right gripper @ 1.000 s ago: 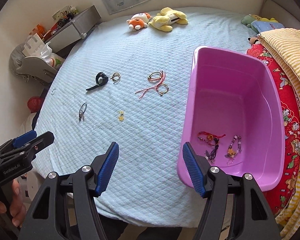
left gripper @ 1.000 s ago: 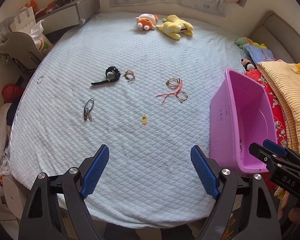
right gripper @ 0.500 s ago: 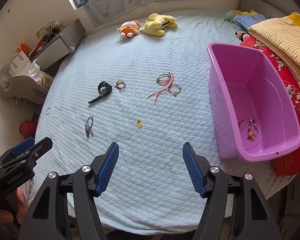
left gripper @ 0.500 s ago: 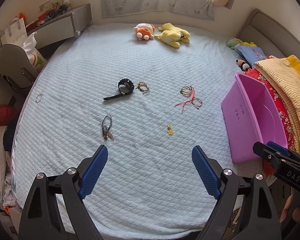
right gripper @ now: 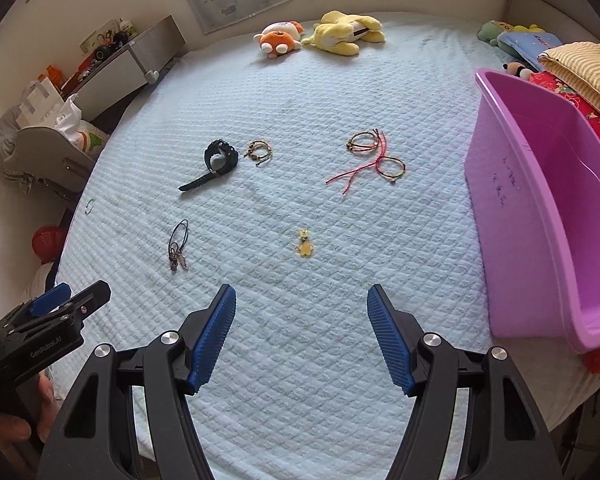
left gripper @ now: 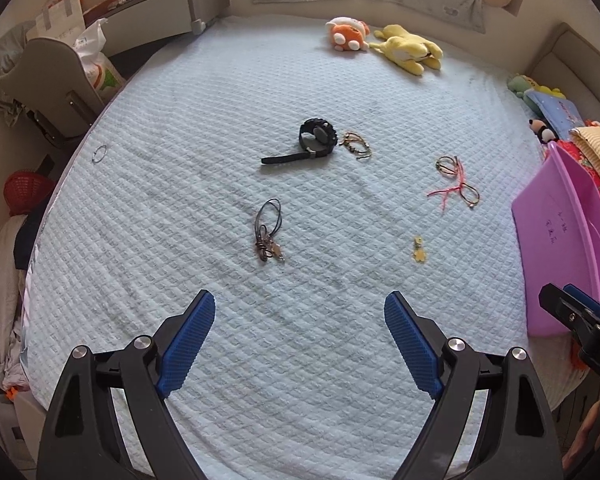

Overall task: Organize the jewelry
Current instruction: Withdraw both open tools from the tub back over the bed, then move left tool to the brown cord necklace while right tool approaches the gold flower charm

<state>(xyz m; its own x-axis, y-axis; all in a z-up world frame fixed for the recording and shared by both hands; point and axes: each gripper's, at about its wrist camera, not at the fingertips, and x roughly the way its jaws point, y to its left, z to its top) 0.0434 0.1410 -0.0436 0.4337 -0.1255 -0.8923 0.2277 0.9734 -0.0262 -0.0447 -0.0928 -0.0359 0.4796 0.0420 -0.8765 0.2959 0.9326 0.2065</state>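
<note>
Jewelry lies spread on the pale blue bed cover. From left to right: a small ring, a dark cord charm, a black watch, beaded bracelets, a yellow charm and red string bracelets. The pink tub stands at the right edge. The left gripper and right gripper both hang wide apart with nothing between their jaws.

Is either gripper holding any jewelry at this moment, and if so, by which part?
Nothing is held. The left gripper and right gripper are both open and empty above the bed.
</note>
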